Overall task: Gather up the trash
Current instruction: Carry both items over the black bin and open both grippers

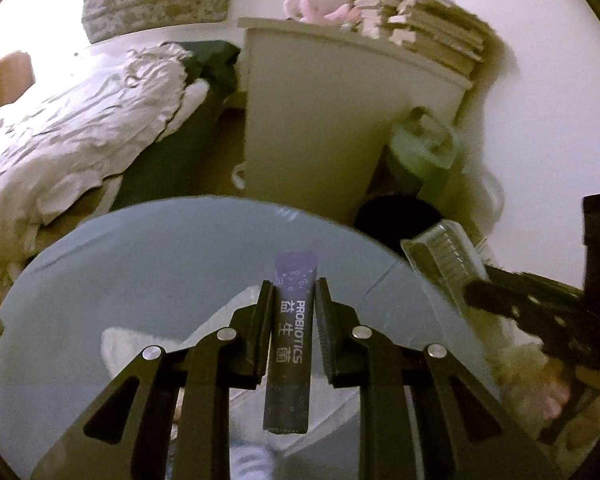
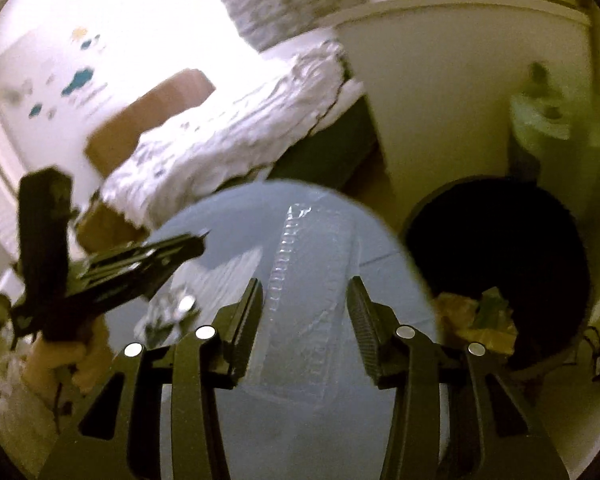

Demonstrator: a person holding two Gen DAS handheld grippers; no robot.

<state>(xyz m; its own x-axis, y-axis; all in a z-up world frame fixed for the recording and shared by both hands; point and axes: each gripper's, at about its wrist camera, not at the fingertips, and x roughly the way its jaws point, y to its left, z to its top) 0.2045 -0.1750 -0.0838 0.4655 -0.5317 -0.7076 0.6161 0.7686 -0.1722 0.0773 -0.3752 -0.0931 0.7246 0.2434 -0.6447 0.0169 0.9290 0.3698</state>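
My left gripper (image 1: 294, 294) is shut on a dark purple probiotics sachet (image 1: 290, 344), held lengthwise above the round glass table (image 1: 140, 264). My right gripper (image 2: 305, 292) is shut on a clear ribbed plastic tray (image 2: 304, 304), which sticks out forward between its fingers above the table edge (image 2: 228, 216). The tray also shows in the left wrist view (image 1: 444, 256), with the right gripper (image 1: 472, 300) behind it. A black trash bin (image 2: 500, 256) stands on the floor right of the table, with some yellowish trash (image 2: 476, 320) inside. The left gripper (image 2: 196, 246) appears at left in the right wrist view.
A bed with a crumpled white duvet (image 1: 72, 136) lies beyond the table. A white cabinet (image 1: 332, 120) with books and soft toys stands behind. A green container (image 1: 420, 148) sits by the wall near the bin (image 1: 396, 216). A small crumpled silvery item (image 2: 172, 308) lies on the table.
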